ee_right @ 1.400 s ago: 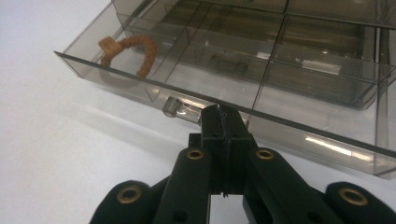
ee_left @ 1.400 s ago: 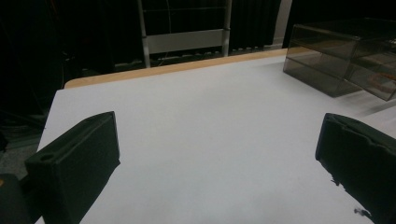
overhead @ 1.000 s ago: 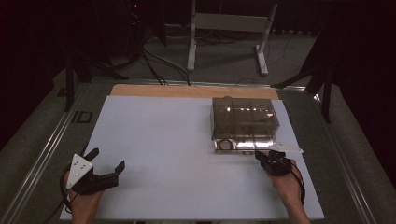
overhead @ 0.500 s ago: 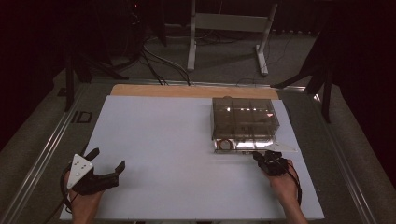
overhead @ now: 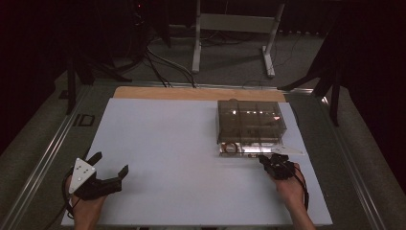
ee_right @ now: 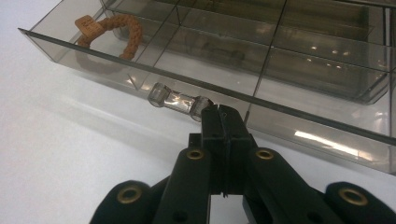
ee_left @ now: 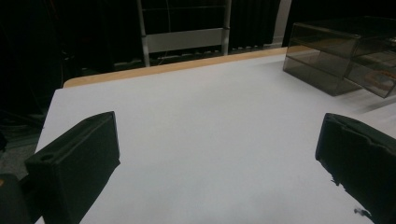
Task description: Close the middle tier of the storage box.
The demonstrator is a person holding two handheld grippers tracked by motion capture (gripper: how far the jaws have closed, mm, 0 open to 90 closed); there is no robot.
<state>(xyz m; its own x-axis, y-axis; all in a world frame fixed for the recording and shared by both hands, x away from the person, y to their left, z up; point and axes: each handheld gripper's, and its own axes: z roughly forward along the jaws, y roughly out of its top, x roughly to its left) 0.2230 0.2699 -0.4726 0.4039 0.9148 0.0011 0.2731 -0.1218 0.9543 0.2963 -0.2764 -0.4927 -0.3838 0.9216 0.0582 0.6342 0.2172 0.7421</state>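
While both hands rest on the white table (overhead: 182, 143):
right gripper (ee_right: 219, 114): jaws shut, tips at clear drawer handle (ee_right: 177, 100), hold unclear
drawer (ee_right: 299, 116): pulled out of smoky organizer box (overhead: 251, 122), far right
bracelet (ee_right: 112, 30): in drawer's left compartment
left gripper (overhead: 107, 167): jaws wide apart, holding nothing, near left
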